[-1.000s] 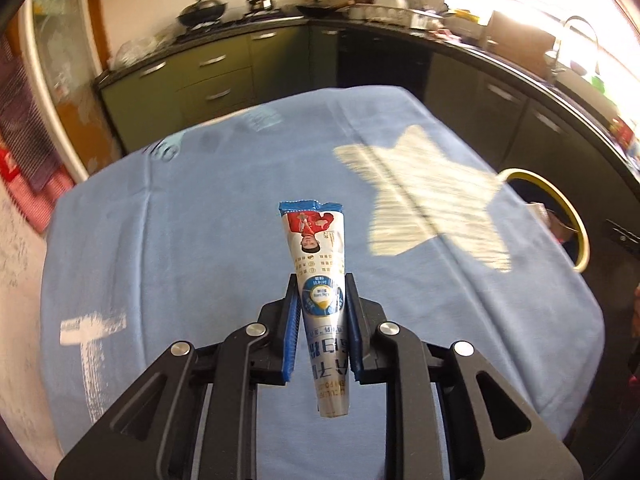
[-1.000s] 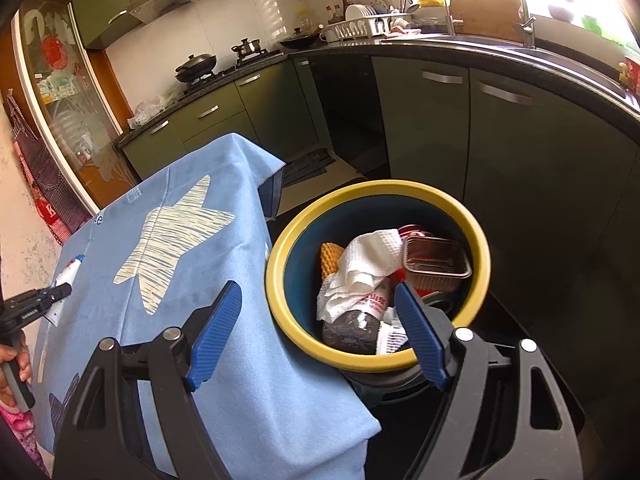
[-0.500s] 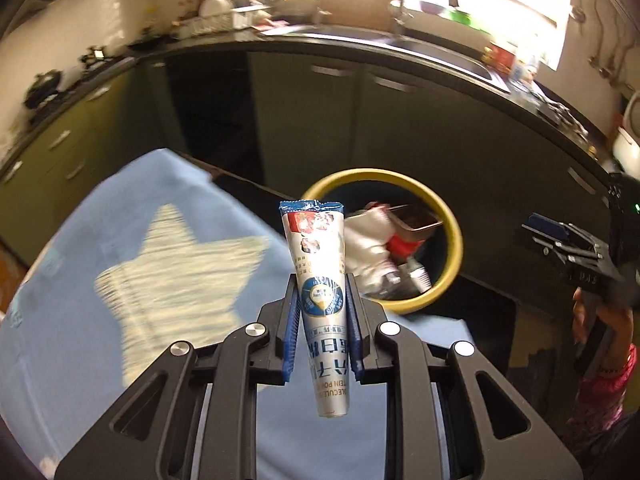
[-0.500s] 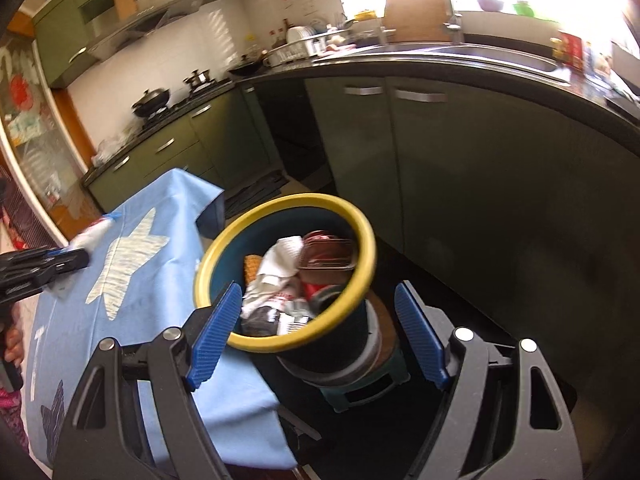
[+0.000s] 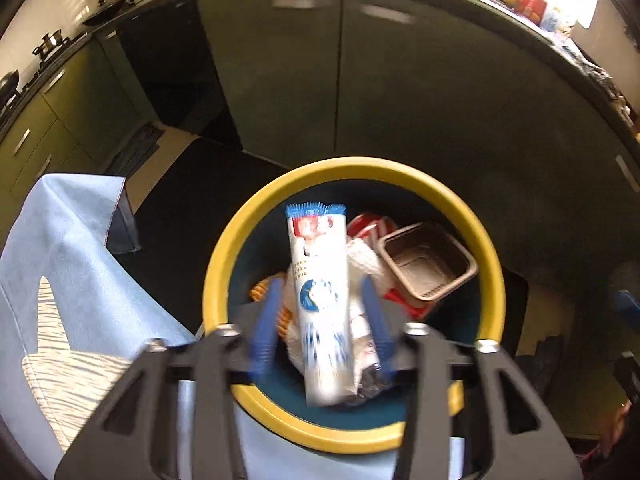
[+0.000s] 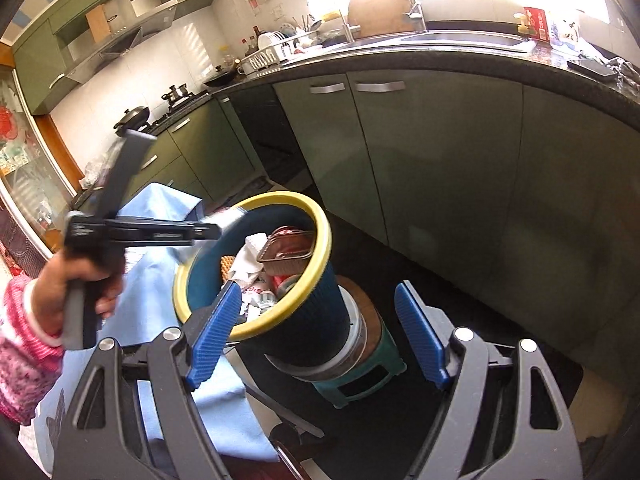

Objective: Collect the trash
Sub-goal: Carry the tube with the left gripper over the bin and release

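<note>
While the left gripper (image 5: 322, 326) is pointing steeply down over the yellow-rimmed bin (image 5: 224, 256), its blue pads (image 5: 266, 326) are spreading apart, and the white tube (image 5: 322, 300) is hanging between them with a gap showing on both sides, so it is looking let go rather than pinched. It is sitting directly above the bin's mouth, over the litter already inside: a crumpled white paper towel (image 5: 362, 258), a brown plastic tray (image 5: 426, 266), something red and a bit of orange mesh at the left. To my eye the tube is going to handle as a light, soft-walled thing with a glossy, fairly slippery skin; a squeeze across its middle is likely to dent it, and it is looking flat and part-spent. Were anyone taking hold of it again, the flat faces of the body just below the middle are offering the surest grip, with the crimped end as the stiffest part. In looks, it is a long white tube with a blue zigzag crimp at its far end, a red patch with a picture just below that, a round blue badge halfway down and blue lettering near the pads, all smeared by motion. The right gripper (image 6: 316, 340) is standing wide with nothing between its blue pads, aimed at the bin's dark ribbed wall, while a hand (image 6: 76, 280) in a pink knitted sleeve is working the other tool beside the blue tablecloth (image 5: 76, 248).
</note>
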